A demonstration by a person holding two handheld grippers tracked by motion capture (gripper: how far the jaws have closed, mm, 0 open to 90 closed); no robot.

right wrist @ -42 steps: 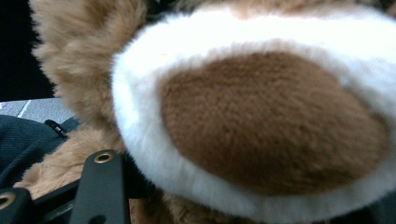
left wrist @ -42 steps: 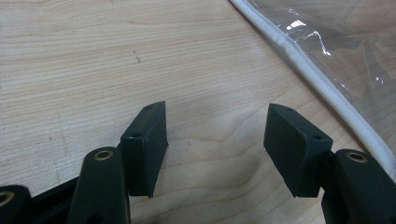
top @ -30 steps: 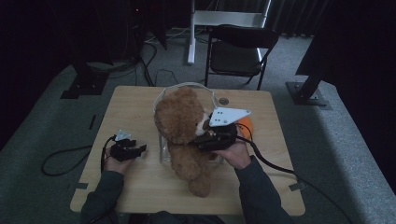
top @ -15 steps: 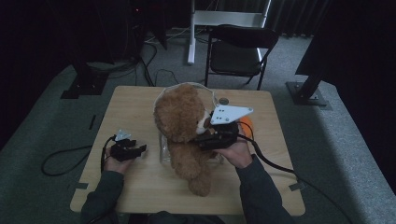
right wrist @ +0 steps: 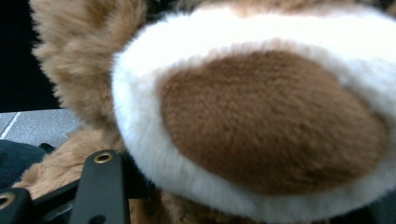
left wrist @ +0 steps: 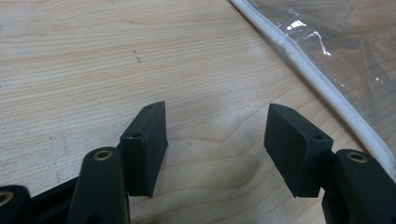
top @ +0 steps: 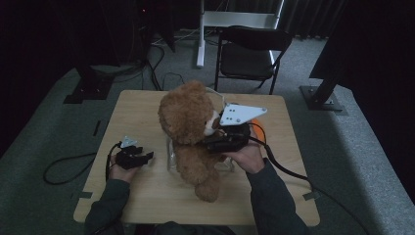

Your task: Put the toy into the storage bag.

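A brown teddy bear (top: 188, 122) stands upright over the middle of the wooden table (top: 137, 112), its legs hanging toward the front edge. My right gripper (top: 209, 143) comes in from the right and is shut on the bear's body, its jaws buried in fur. In the right gripper view a white-rimmed brown paw pad (right wrist: 271, 121) is very close, and one black finger (right wrist: 102, 182) shows beneath it. My left gripper (top: 146, 156) rests low on the table at the left, open, with bare wood between its jaws (left wrist: 215, 140). A clear plastic bag (top: 171, 157) with a white edge (left wrist: 308, 70) lies under the bear.
A black folding chair (top: 249, 54) stands behind the table's far edge. An orange object (top: 258, 126) lies just behind the right gripper. Cables trail off the table to the left (top: 63, 169) and right (top: 293, 176). Stand bases sit on the floor at both sides.
The bear has risen slightly with the right gripper, its head now a bit higher. The left gripper has stayed put.
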